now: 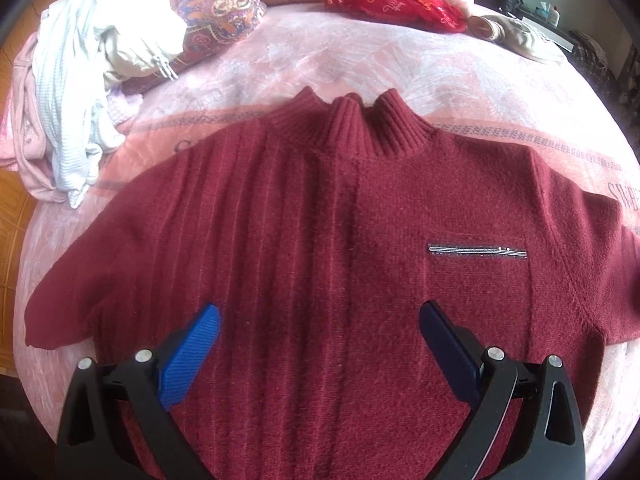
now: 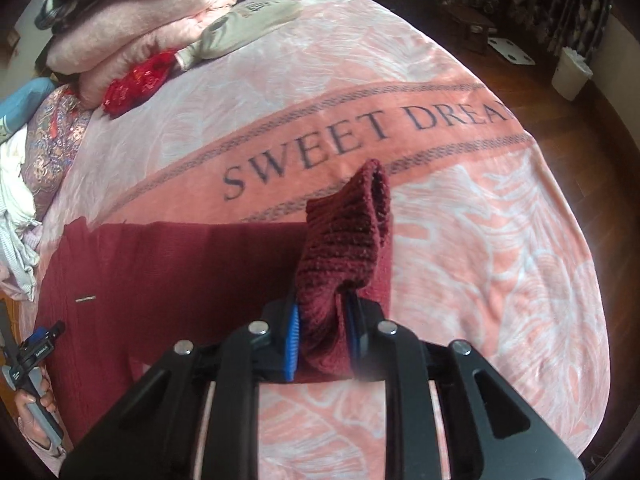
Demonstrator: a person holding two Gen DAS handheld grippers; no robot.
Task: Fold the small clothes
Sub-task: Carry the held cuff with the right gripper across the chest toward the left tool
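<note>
A dark red knit sweater (image 1: pixel 320 240) lies face up on the pink blanket (image 1: pixel 280 68), its ribbed collar at the far side and a small grey pocket trim (image 1: pixel 476 251) on the chest. My left gripper (image 1: pixel 320 312) hovers open over the sweater's body, with nothing between its blue pads. In the right wrist view my right gripper (image 2: pixel 324 320) is shut on the ribbed sleeve cuff (image 2: pixel 348 220), which stands up off the blanket (image 2: pixel 480 240). The rest of the sweater (image 2: pixel 160 280) lies flat to the left. A hand holds the left gripper (image 2: pixel 36 344) at the left edge.
A heap of white and pale clothes (image 1: pixel 76 92) and a patterned cloth (image 1: pixel 224 4) sit at the bed's far left. A shiny red item (image 1: pixel 392 4), a beige garment (image 1: pixel 516 32) and pink pillows (image 2: pixel 132 28) line the head. A white bin (image 2: pixel 572 72) stands on the wooden floor.
</note>
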